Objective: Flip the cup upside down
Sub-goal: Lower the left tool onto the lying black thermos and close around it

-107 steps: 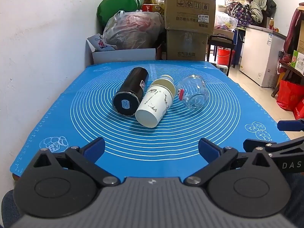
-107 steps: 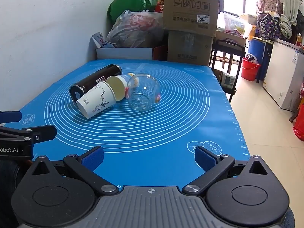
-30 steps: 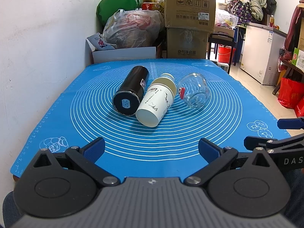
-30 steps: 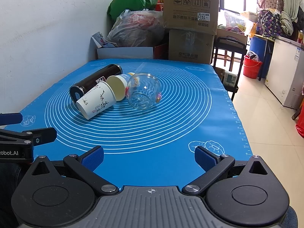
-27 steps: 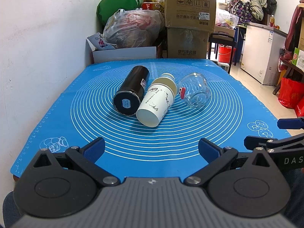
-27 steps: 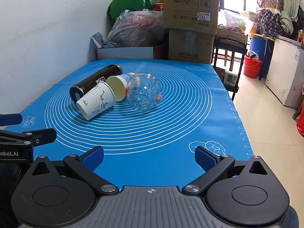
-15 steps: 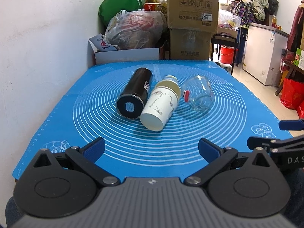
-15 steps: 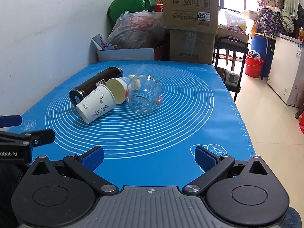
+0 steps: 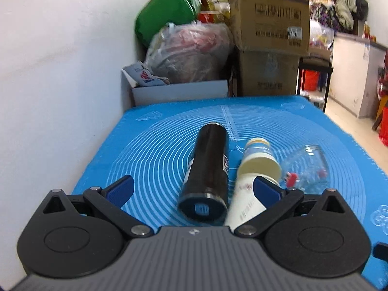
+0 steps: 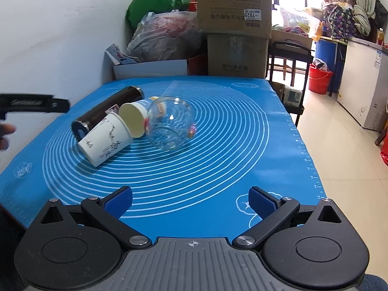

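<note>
Three cups lie on their sides on the blue mat [image 9: 155, 145]: a black tumbler [image 9: 208, 172], a white paper cup [image 9: 252, 191] nested with another, and a clear glass cup [image 9: 308, 169]. My left gripper [image 9: 194, 191] is open, low over the mat, with the black tumbler's base between its fingers; its right finger overlaps the paper cup. My right gripper [image 10: 190, 200] is open and empty near the mat's front edge, well short of the glass cup [image 10: 169, 126], paper cup [image 10: 106, 140] and tumbler [image 10: 106, 109].
A white wall runs along the left. Stacked cardboard boxes [image 10: 235, 24], full plastic bags [image 10: 165, 38] and a white box [image 10: 150, 69] stand behind the table's far edge. Floor, a chair and a freezer are to the right.
My left gripper has moved forward and right, close up to the black tumbler and paper cup. My right gripper has edged forward slightly. The cups have not moved.
</note>
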`<state>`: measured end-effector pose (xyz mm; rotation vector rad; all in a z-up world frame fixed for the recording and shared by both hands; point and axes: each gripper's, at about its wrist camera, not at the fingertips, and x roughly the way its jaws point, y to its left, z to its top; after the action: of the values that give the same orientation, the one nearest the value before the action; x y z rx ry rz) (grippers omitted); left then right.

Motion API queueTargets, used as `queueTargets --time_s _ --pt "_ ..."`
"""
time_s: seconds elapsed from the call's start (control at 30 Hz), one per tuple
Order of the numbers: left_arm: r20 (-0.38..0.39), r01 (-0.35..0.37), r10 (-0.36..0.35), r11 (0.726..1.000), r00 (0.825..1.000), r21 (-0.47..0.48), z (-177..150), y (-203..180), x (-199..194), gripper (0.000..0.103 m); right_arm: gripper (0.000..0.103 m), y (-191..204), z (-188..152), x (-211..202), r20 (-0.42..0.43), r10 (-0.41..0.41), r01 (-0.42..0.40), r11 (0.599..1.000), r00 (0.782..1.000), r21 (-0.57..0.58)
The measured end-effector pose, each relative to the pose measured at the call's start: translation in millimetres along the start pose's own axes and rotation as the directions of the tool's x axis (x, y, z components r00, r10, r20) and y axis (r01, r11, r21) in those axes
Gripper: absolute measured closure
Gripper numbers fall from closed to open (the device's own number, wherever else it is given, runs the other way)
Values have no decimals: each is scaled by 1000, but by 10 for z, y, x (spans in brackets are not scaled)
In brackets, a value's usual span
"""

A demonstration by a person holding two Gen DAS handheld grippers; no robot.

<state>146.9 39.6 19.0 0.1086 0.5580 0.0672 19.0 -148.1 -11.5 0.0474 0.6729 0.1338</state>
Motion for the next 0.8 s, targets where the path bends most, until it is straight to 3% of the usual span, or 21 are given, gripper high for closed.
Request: queueTargets --time_s 0.23,0.4,0.47,0.53,0.8 --pt "-80 -5 8 999 997 48 155 -45 748 0 0 -138 40 195 -17 -24 24 999 1000 39" --pt "-172 22 -13 999 985 49 111 7 1125 2 0 -185 52 322 -33 -33 34 998 999 44" --pt "-199 80 -75 997 977 15 91 51 1183 15 0 -204 62 366 -38 -35 37 998 999 44" --pt "-220 127 -130 992 967 -29 101 83 1203 35 0 -218 61 397 -41 -36 38 998 998 48" --pt "-240 136 -141 990 961 -36 116 88 1198 35 0 -237 45 417 -43 -36 38 998 998 52"
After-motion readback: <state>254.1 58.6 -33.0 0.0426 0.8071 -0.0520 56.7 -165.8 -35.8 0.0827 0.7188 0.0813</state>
